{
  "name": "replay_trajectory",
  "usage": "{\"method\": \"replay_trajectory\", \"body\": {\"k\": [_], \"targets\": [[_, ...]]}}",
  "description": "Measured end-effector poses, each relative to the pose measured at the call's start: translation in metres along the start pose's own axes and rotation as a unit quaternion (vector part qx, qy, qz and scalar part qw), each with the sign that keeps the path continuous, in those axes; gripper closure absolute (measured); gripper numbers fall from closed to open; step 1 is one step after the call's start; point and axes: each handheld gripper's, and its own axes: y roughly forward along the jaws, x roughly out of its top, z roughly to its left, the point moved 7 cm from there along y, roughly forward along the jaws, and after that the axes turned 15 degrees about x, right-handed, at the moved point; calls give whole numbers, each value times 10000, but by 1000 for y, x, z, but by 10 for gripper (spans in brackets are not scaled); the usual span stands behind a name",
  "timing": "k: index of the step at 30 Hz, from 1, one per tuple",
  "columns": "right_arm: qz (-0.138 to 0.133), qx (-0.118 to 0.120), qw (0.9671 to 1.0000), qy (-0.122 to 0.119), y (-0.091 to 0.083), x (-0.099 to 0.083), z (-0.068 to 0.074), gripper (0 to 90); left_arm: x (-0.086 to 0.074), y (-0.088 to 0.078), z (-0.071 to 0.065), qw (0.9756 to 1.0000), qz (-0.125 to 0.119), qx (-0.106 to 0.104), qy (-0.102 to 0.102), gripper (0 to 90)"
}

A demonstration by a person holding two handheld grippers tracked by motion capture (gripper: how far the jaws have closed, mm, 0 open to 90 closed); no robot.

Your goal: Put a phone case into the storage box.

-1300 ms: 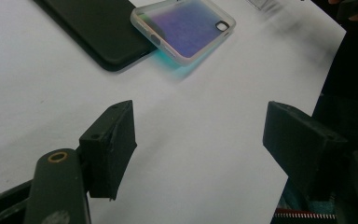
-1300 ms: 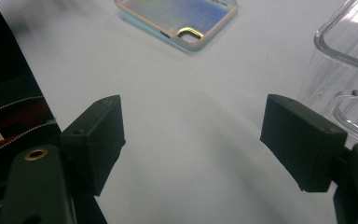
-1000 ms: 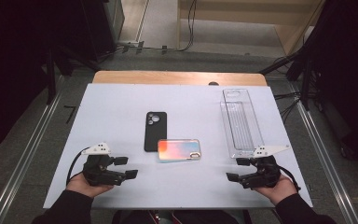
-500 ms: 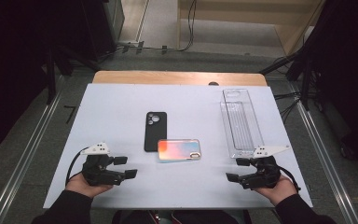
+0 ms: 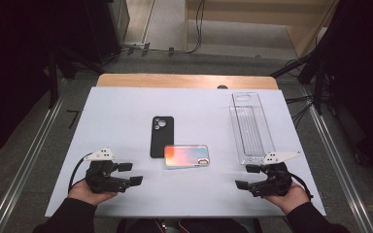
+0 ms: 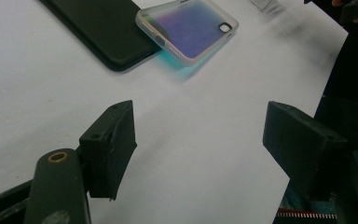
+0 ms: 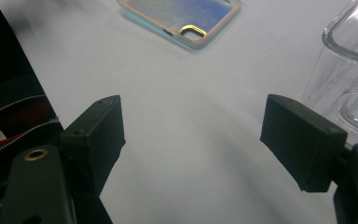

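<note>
- While both hands rest at the near edge of the white desk (image 5: 126,121), the left tool (image 5: 135,174) lies low over the surface, its jaws spread with only bare desk between them.
- The right tool (image 5: 243,177) sits likewise at the near right, jaws spread and pinching nothing.
- An iridescent phone case (image 5: 186,156) lies flat in the middle of the desk, between the two tools and a little beyond them.
- A black phone case (image 5: 161,136) lies just beside it on the left, its near end right against the iridescent one.
- A clear plastic tray (image 5: 250,127) stands lengthwise just beyond the right tool.
</note>
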Motion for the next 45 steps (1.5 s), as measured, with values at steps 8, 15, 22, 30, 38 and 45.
{"method": "replay_trajectory", "body": {"k": [8,15,22,30,38,45], "targets": [[-29,-18,10000,80,1,2,3,197,0,0,0,10000,0,-3,1,259],[-74,34,10000,27,3,8,8,208,0,0,1,10000,14,12,-2,259],[-335,84,9994,19,5,31,18,220,0,-1,2,10000,28,16,-22,258],[-258,104,9996,-51,16,48,22,221,0,-2,2,10000,44,27,-29,259],[-261,16,9996,-76,24,59,20,222,1,-2,0,10000,-11,20,-24,259],[-214,19,9997,-123,34,69,20,230,1,-2,1,10000,2,30,-27,259]]}}
